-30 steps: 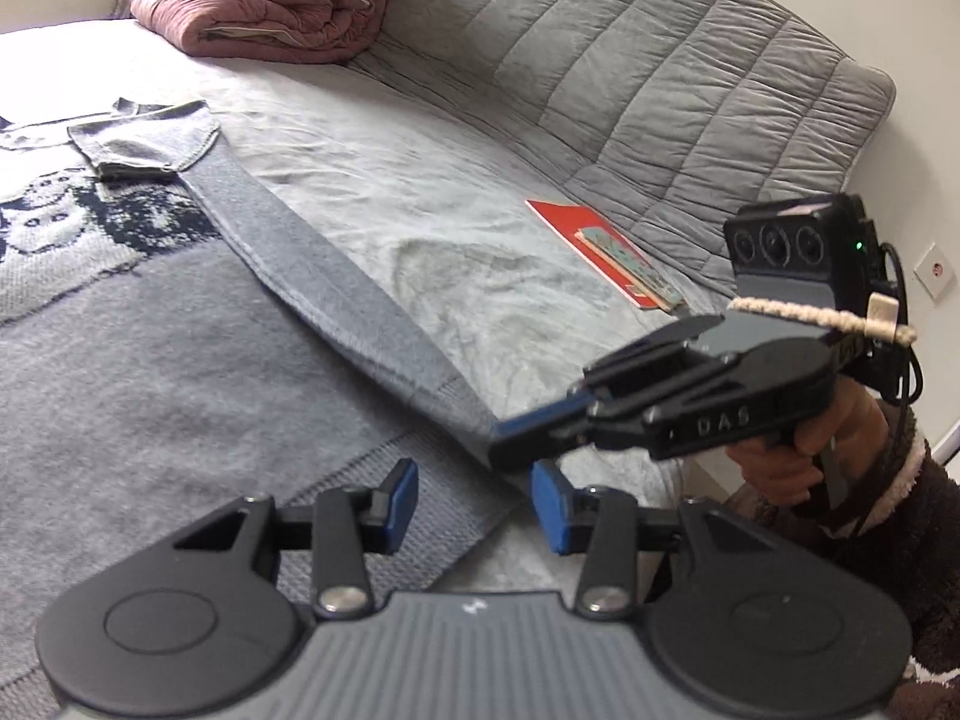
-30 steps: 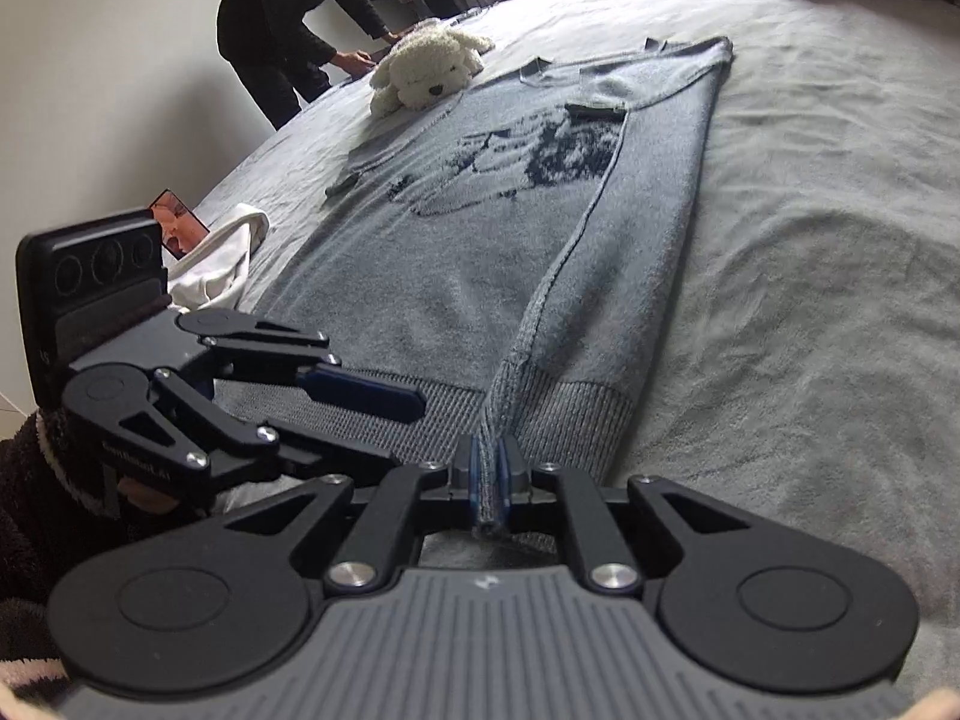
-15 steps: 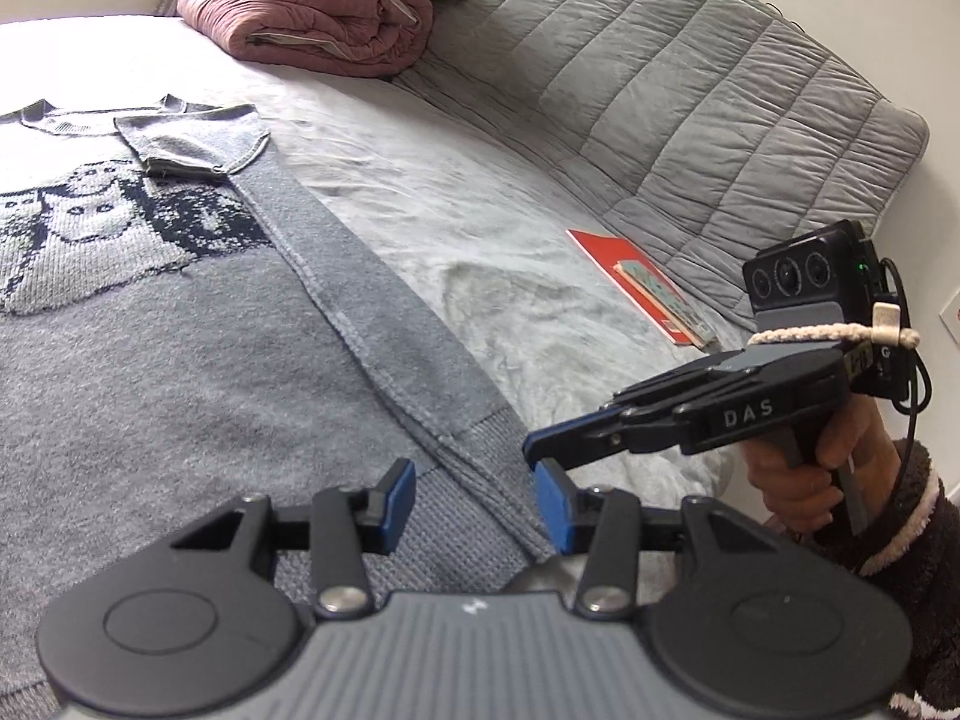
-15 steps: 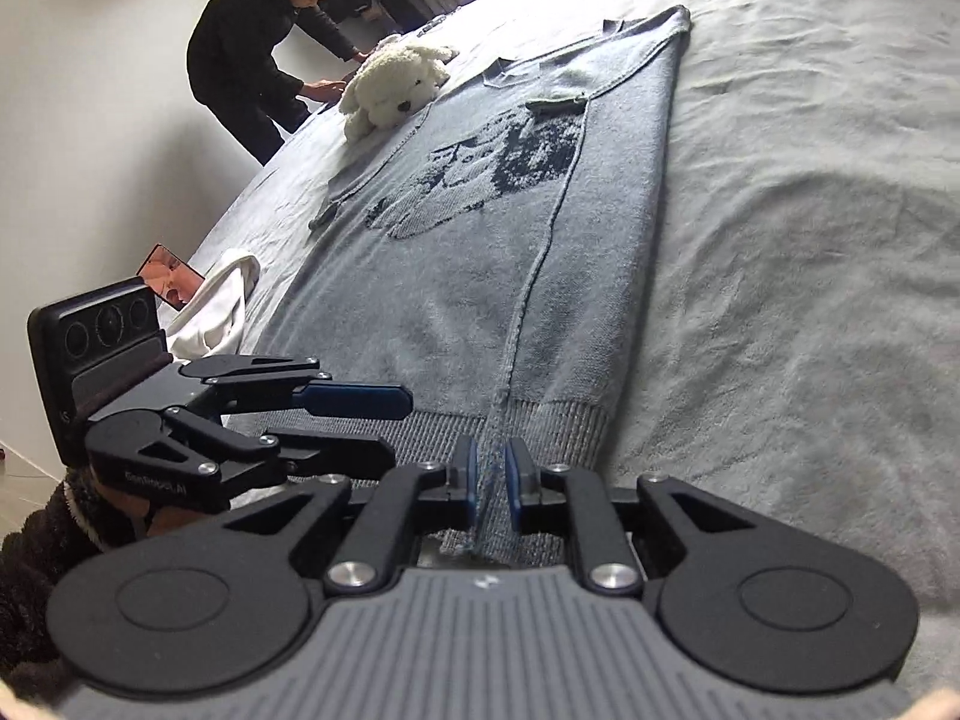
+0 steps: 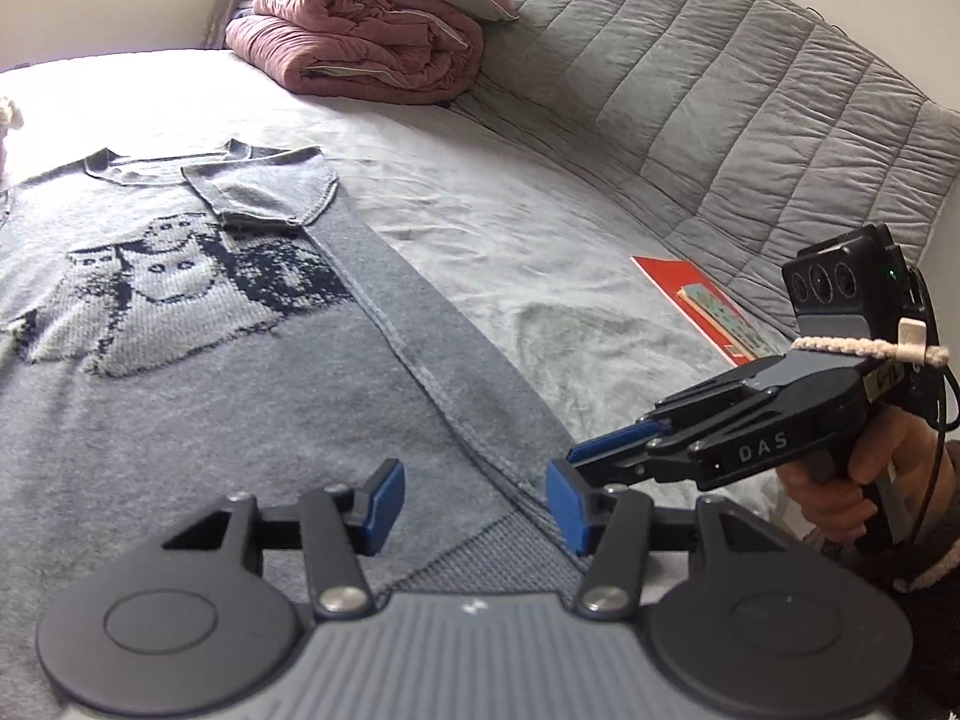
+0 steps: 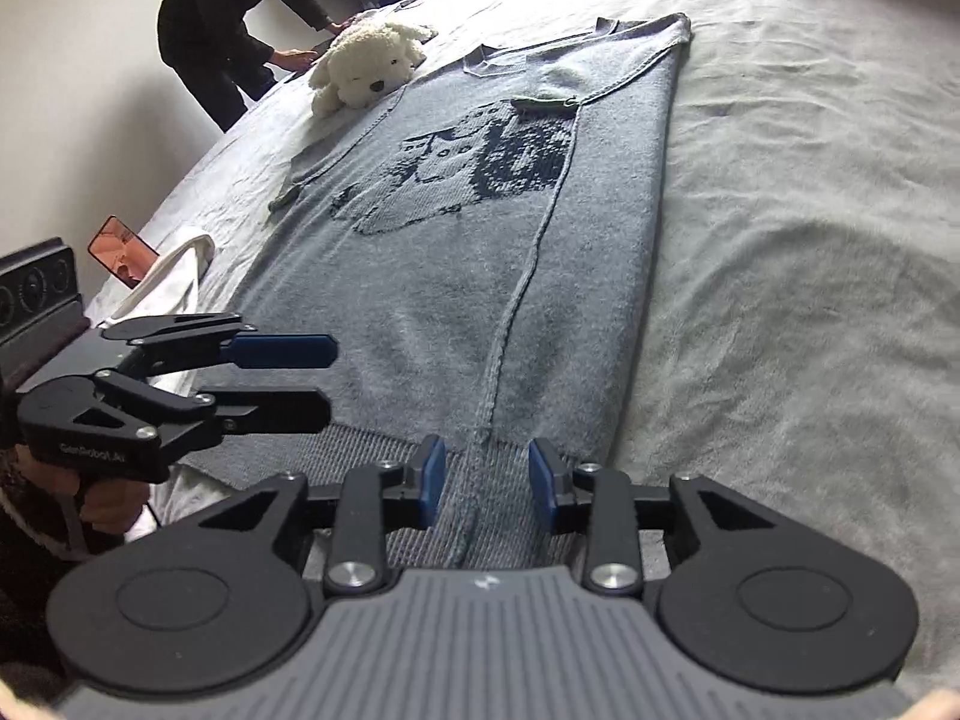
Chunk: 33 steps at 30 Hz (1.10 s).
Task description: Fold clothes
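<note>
A grey knit sweater (image 5: 210,408) with a navy animal pattern lies flat on the bed, its right side and sleeve folded inward along a stitched seam. My left gripper (image 5: 474,507) is open just above the ribbed hem, holding nothing. In the right wrist view the sweater (image 6: 456,276) stretches away from my right gripper (image 6: 487,483), which is open over the hem with the seam running between its fingers. Each gripper also shows in the other's view: the right gripper (image 5: 606,456) at the sweater's right edge, the left gripper (image 6: 300,381) at its left corner.
A folded pink duvet (image 5: 366,42) and a quilted grey headboard (image 5: 690,90) border the bed, with a red booklet (image 5: 702,300) near the headboard. A white plush dog (image 6: 366,69), a white cloth (image 6: 174,276) and a phone (image 6: 120,249) lie left of the sweater. A person in black (image 6: 228,42) bends over the far side.
My right gripper was shut on the sweater's folded edge at the hem and has opened, leaving the fold lying flat. The left gripper stayed open and rose slightly.
</note>
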### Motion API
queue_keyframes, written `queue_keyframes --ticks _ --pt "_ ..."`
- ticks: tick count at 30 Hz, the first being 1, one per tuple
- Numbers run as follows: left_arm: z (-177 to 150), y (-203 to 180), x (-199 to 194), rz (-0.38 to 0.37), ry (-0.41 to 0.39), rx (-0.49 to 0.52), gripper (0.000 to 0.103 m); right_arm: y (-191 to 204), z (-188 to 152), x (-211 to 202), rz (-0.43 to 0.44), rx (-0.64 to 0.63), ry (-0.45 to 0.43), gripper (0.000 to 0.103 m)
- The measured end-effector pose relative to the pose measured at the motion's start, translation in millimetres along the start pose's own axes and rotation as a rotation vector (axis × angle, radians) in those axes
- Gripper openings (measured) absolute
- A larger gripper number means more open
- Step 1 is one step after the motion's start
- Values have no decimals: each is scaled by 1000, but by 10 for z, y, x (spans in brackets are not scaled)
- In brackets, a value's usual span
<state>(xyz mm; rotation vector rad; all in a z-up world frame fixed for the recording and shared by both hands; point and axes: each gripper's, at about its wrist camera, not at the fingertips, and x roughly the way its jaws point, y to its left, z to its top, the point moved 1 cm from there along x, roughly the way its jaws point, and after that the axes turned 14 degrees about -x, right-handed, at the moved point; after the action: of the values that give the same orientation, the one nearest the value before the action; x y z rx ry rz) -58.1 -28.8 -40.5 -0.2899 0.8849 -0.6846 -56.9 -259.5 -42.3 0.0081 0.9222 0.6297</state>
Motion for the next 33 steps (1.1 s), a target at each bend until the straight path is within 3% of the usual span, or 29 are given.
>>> queue_keyframes --ticks 5,9,13,22,25,31,33 --pt "188 148 -125 115 5 4 61 79 184 114 1 -19 -4 36" --pt "324 319 -237 205 -3 5 67 153 321 216 -13 -28 -11 44" --pt "432 538 -332 266 -43 -40 79 209 439 354 -18 -21 -7 45" --pt "514 1224 -503 356 -171 -262 81 293 598 688 -35 -9 0 46" --pt "578 1454 -529 418 -209 -316 81 306 637 727 -60 -17 -51 46" --pt "735 2001 -594 578 -264 -518 79 278 706 788 -82 -21 -118 46" --pt "805 2147 -610 593 -287 -572 77 283 703 815 -82 -28 -131 46"
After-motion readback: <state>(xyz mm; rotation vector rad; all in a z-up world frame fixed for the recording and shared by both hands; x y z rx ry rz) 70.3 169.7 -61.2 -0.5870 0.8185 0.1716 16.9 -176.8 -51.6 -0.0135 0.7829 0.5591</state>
